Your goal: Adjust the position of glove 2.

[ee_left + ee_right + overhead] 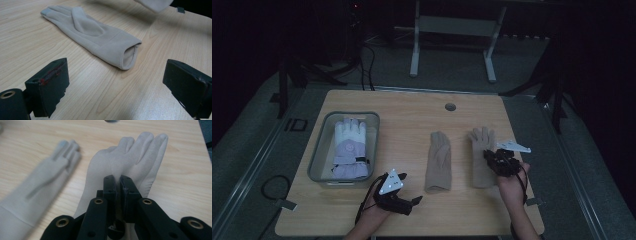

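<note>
I have the right gripper (119, 182) pinched on the right-hand beige glove (130, 157), lifting it off the table (412, 110), the left gripper (115, 82) gaping wide beside its mate (100, 35); next I carry it to the bin (318, 150).

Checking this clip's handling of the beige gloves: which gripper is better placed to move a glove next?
Right. The right gripper is shut on the right beige glove, jaws pinching its fabric. The left gripper stands open short of the left beige glove, holding nothing.

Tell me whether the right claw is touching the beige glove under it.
Touching. In the right gripper view the right claw has its jaws shut on a pinch of the right beige glove.
</note>
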`<act>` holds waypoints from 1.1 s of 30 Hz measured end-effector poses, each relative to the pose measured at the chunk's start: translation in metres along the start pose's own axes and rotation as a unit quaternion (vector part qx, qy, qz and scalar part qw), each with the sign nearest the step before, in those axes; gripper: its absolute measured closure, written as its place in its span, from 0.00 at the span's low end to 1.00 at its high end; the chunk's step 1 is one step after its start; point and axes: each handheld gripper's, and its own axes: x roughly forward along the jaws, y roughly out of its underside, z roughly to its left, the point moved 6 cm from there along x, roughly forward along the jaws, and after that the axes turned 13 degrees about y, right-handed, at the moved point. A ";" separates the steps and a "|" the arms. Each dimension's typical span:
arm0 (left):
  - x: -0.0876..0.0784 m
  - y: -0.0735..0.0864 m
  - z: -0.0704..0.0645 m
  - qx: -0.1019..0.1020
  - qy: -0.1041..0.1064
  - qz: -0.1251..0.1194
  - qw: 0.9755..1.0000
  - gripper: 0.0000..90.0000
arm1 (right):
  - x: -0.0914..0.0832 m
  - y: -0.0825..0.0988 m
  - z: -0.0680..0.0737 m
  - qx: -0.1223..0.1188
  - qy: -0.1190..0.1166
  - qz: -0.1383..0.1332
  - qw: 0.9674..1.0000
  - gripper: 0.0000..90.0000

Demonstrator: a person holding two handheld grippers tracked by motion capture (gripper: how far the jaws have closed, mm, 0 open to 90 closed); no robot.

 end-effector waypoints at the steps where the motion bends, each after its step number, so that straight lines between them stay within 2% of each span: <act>1: 0.000 0.000 0.000 0.001 0.000 0.001 1.000 0.07 | -0.001 -0.004 0.004 0.003 0.002 -0.003 1.000 0.93; 6: -0.001 0.000 0.001 0.002 0.001 -0.001 1.000 0.07 | -0.003 -0.016 0.031 0.023 -0.020 -0.008 1.000 0.93; 7: -0.001 0.000 0.001 0.002 0.001 -0.001 1.000 0.07 | -0.003 -0.016 0.031 0.023 -0.020 -0.008 1.000 0.93; 9: -0.002 -0.001 0.001 0.003 0.001 -0.003 1.000 0.07 | -0.002 -0.021 0.047 0.028 -0.027 -0.011 0.999 0.93; 13: -0.003 -0.002 0.000 0.005 0.001 -0.004 1.000 0.07 | 0.000 -0.025 0.070 0.036 -0.038 -0.010 0.999 0.93; 15: -0.003 -0.002 0.000 0.007 0.001 -0.003 1.000 0.07 | 0.001 -0.026 0.081 0.031 -0.035 -0.011 0.999 0.93; 21: -0.001 -0.003 -0.002 0.014 0.003 0.002 1.000 0.07 | 0.007 -0.025 0.109 0.047 -0.037 -0.007 0.998 0.93; 28: -0.001 -0.003 -0.003 0.016 0.006 0.004 1.000 0.07 | 0.021 -0.010 0.131 0.053 -0.035 0.013 0.998 0.93; 33: 0.000 -0.003 -0.004 0.016 0.009 0.002 1.000 0.07 | 0.030 0.000 0.131 0.059 -0.020 0.020 0.998 0.92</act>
